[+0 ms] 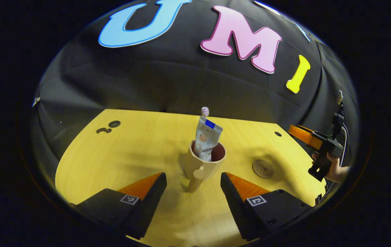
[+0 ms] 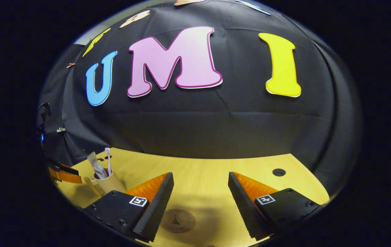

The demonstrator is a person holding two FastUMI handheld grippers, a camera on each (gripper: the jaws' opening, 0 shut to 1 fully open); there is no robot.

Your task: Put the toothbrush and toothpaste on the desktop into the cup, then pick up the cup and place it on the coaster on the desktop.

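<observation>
- The cup [image 1: 205,164] stands upright on the counter [image 1: 130,154], with its handle turned toward the left hand-held gripper [image 1: 193,187].
- The toothpaste [image 1: 206,139] leans inside the cup, and the head of the toothbrush [image 1: 205,111] shows just above the tube.
- In the right gripper view the cup [image 2: 110,183] is far to the left, with the toothpaste [image 2: 96,166] tilted and the toothbrush [image 2: 108,160] nearly upright in it.
- The left hand-held gripper is released: its fingers stand wide apart, one on each side of the handle, and they do not touch the cup.
- The coaster [image 1: 263,168] is a round flat disc that lies on the counter to the right of the cup, apart from it.
- In the right gripper view the coaster [image 2: 178,220] lies between the fingers of the right hand-held gripper [image 2: 200,192], which is also released and holds nothing.
- In the left gripper view the right hand-held gripper [image 1: 305,135] is at the far right edge, held by a hand [image 1: 335,171].
- The counter is pale yellow wood with small round holes [image 1: 114,124] near the back edge.
- A black cloth wall [image 1: 168,79] closes the booth behind the counter.
</observation>
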